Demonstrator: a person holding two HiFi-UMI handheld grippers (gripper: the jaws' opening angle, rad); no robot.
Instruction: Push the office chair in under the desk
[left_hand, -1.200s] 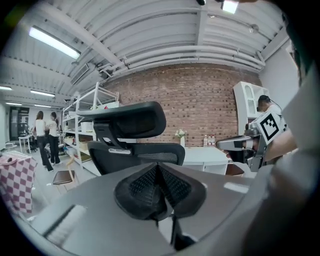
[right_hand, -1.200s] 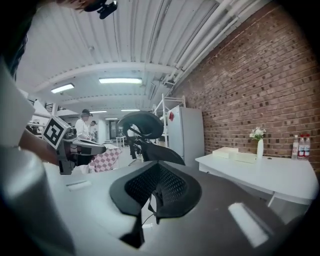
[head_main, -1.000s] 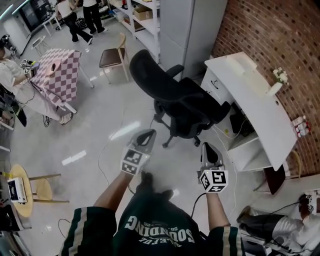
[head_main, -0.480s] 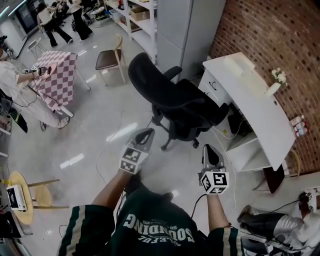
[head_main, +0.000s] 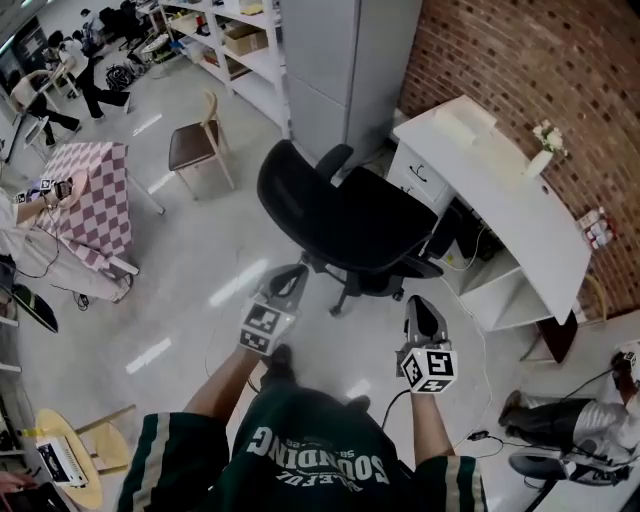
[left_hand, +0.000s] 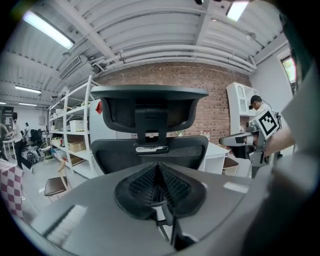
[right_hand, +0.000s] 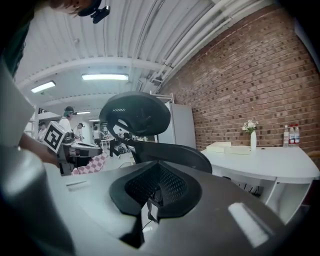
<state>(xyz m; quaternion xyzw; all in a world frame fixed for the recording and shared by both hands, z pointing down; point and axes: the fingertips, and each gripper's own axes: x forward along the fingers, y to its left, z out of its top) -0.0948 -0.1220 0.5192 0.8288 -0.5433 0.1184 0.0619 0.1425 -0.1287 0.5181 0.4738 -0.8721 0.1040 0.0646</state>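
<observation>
Office chair (head_main: 350, 225): just ahead of my left gripper (head_main: 292, 273) and right gripper (head_main: 420, 306), left nearer; bench (head_main: 520, 215) beyond. Both jaws closed together, holding nothing.

The wall (head_main: 560, 70) at the right of the head view is exposed red brick. The floor (head_main: 190, 260) is glossy light grey and shows bright reflected streaks. A tall grey cabinet (head_main: 350, 60) stands near the brick wall, with white open shelving (head_main: 225, 70) just beside it. A wooden chair (head_main: 195, 145) with a dark seat stands near the shelving. A table under a checked cloth (head_main: 85, 195) stands well apart from the shelving, at the left. The ceiling carries white pipes (left_hand: 175, 50) and strip lights (right_hand: 105, 77).
</observation>
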